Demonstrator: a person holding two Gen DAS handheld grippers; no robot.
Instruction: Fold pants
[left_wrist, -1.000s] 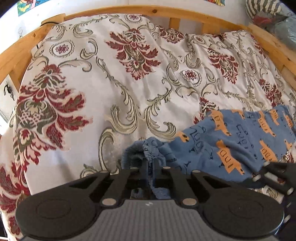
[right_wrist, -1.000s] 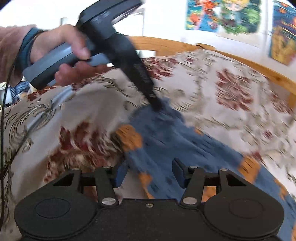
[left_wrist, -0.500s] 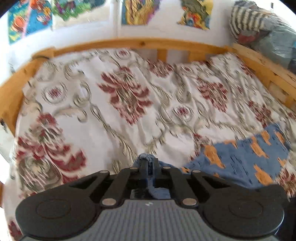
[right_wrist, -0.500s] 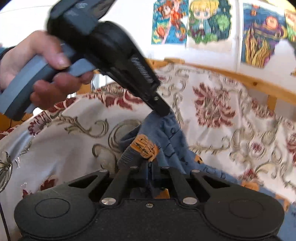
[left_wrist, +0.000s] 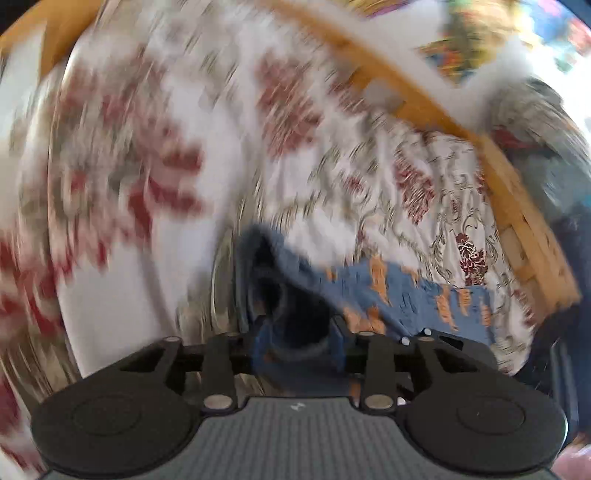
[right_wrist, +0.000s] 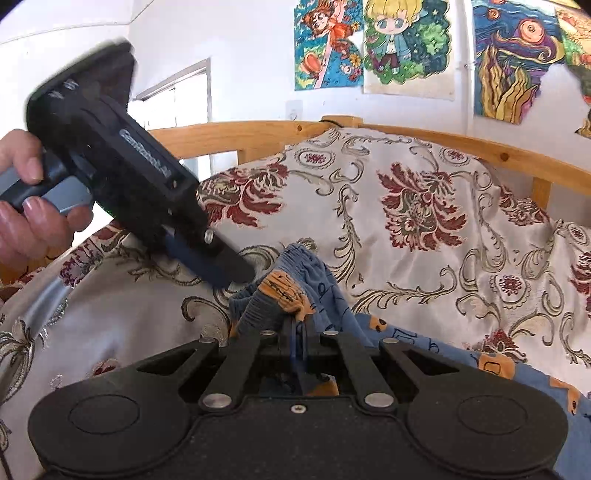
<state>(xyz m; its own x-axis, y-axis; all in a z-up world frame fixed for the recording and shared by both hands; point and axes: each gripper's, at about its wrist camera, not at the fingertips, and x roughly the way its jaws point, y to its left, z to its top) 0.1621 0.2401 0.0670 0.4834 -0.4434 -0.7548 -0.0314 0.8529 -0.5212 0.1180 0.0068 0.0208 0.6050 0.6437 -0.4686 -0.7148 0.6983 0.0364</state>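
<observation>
Blue pants (right_wrist: 406, 343) with orange prints lie on the floral bedspread (right_wrist: 406, 206), their gathered waistband raised off it. My right gripper (right_wrist: 298, 328) is shut on a bunch of that waistband. My left gripper (right_wrist: 236, 275), held by a hand (right_wrist: 22, 206), points down at the waistband from the left, its tip right beside the cloth. In the blurred left wrist view the left gripper (left_wrist: 298, 332) is open, its blue fingers (left_wrist: 258, 343) parted, with the dark waistband opening of the pants (left_wrist: 406, 291) between and just ahead of them.
A wooden bed frame (right_wrist: 480, 151) runs round the bedspread. Colourful drawings (right_wrist: 406, 48) hang on the white wall behind. A heap of striped and grey clothes (left_wrist: 535, 122) sits beyond the frame at the right of the left wrist view.
My left gripper, shut on the waistband half a second ago, now has its fingers apart, and its view has swung fast. My right gripper stays shut on the waistband.
</observation>
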